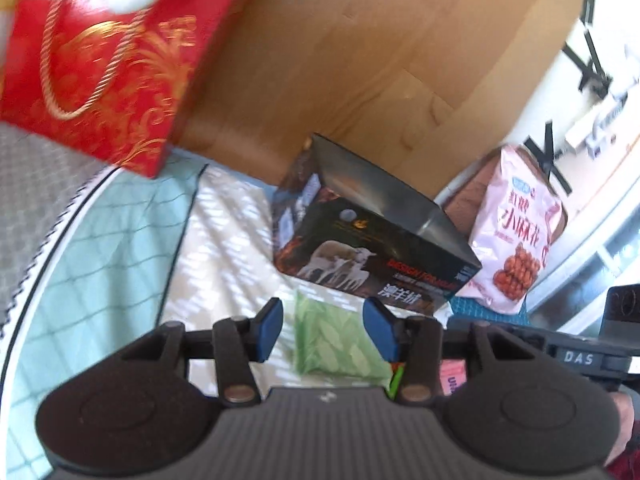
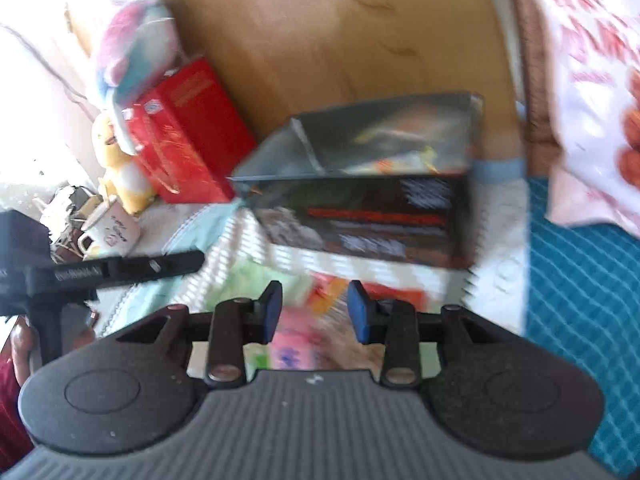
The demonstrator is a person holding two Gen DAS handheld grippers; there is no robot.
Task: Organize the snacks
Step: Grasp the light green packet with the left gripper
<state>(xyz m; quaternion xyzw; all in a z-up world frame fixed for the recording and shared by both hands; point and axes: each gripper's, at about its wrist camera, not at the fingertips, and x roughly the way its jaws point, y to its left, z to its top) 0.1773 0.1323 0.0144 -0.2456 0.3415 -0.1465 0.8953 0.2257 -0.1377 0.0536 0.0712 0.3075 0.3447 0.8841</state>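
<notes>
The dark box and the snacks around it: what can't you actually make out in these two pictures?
- Dark box, right wrist view: its inside is smeared by motion blur.
- Snack packets between the right tongs: too blurred to tell apart.
- Green packet, left wrist view: near end hidden by the left tongs body.
- Red gift box: cut off by the edge.

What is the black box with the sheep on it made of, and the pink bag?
The black box looks like printed cardboard: straight edges, stiff open flap, slightly glossy. The pink bag looks like thin shiny plastic film, since it crinkles and glints. That is going by looks only.
</notes>
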